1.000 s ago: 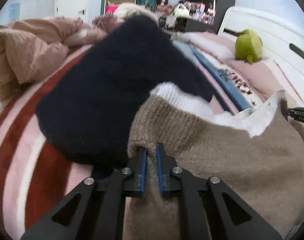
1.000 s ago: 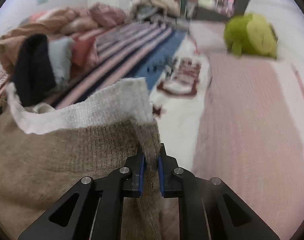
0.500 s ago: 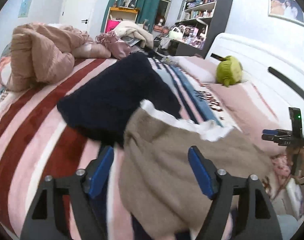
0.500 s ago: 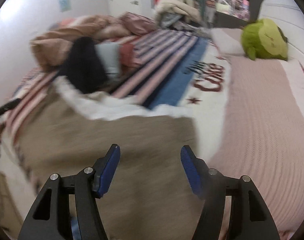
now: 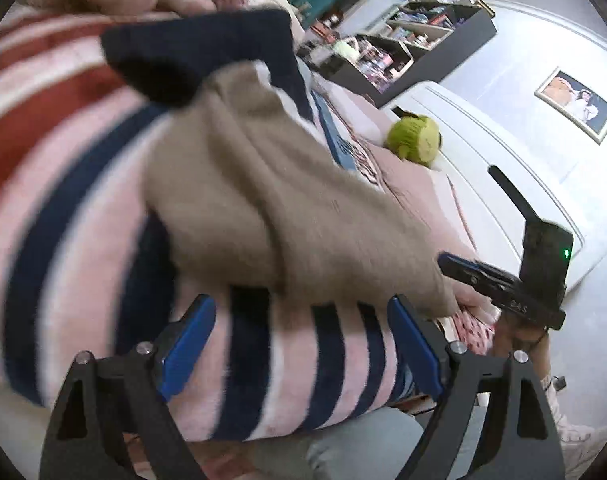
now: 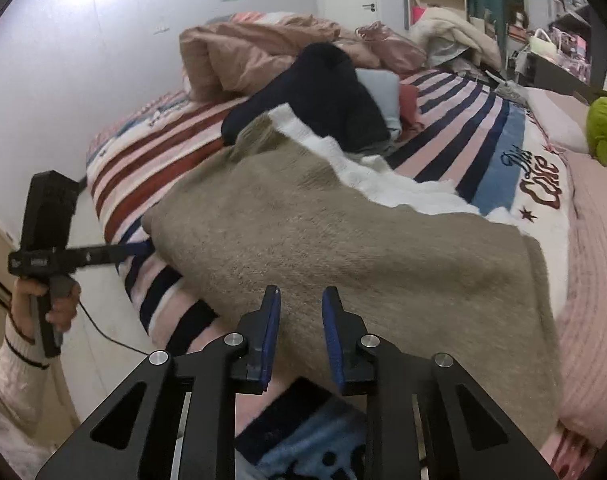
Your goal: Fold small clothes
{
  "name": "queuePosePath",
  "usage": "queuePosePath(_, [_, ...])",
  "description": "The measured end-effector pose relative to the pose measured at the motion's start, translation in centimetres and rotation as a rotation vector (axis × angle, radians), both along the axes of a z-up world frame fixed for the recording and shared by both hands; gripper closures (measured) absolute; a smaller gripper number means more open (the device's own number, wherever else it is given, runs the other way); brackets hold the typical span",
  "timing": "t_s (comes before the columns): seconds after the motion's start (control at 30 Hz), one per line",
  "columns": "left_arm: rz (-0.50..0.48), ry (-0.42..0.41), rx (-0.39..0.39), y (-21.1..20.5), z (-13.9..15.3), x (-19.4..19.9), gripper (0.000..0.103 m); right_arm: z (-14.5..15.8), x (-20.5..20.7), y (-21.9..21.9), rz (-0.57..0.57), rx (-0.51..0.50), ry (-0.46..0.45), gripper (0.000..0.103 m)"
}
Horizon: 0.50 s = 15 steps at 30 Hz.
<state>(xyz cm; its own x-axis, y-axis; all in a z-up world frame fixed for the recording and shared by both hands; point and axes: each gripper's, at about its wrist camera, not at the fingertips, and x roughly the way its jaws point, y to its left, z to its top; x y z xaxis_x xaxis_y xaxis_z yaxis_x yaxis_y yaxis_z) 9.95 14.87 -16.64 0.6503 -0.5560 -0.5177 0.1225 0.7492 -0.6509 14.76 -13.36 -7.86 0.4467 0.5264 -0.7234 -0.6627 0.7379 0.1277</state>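
Right wrist view alone shows the tan sweater's (image 6: 343,240) white trim and the dark garment (image 6: 323,96) beyond it. The right claw (image 6: 301,320) is slightly parted, empty, over the sweater's near edge. The left claw (image 5: 303,344) gapes wide, empty, just short of the sweater (image 5: 271,200), which lies on the bed (image 5: 63,184), its long axis running left to right ahead of the right claw.
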Motion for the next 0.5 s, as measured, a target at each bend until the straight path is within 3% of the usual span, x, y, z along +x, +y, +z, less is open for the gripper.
queuePosePath(0.13, [0.011, -0.017, -0.1, -1.9, -1.5, 2.9, 0.018, -2.2, 1.3, 0.7, -0.023, -0.041, 0.051, 0.089])
queuePosePath(0.27, [0.077, -0.045, -0.135, -3.0, -1.6, 5.4, 0.021, -3.5, 1.9, 0.2, -0.036, -0.019, 0.086, 0.089])
queuePosePath(0.3, [0.1, -0.036, -0.138, -3.0, -1.7, 5.7, 0.039, -3.5, 1.7, 0.1, -0.038, -0.012, 0.083, 0.089])
queuePosePath(0.37, [0.157, -0.002, -0.133, -2.7, -2.1, 6.1, 0.061, -3.3, 1.4, -0.2, -0.041, -0.004, 0.079, 0.089])
queuePosePath(0.43, [0.158, -0.013, -0.145, -2.1, -2.0, 5.5, 0.071, -3.1, 1.1, -0.5, -0.045, 0.008, 0.086, 0.089])
queuePosePath(0.5, [0.143, -0.032, -0.104, -2.2, -1.4, 4.6, 0.076, -2.7, 0.6, -1.0, -0.049, 0.02, 0.092, 0.089])
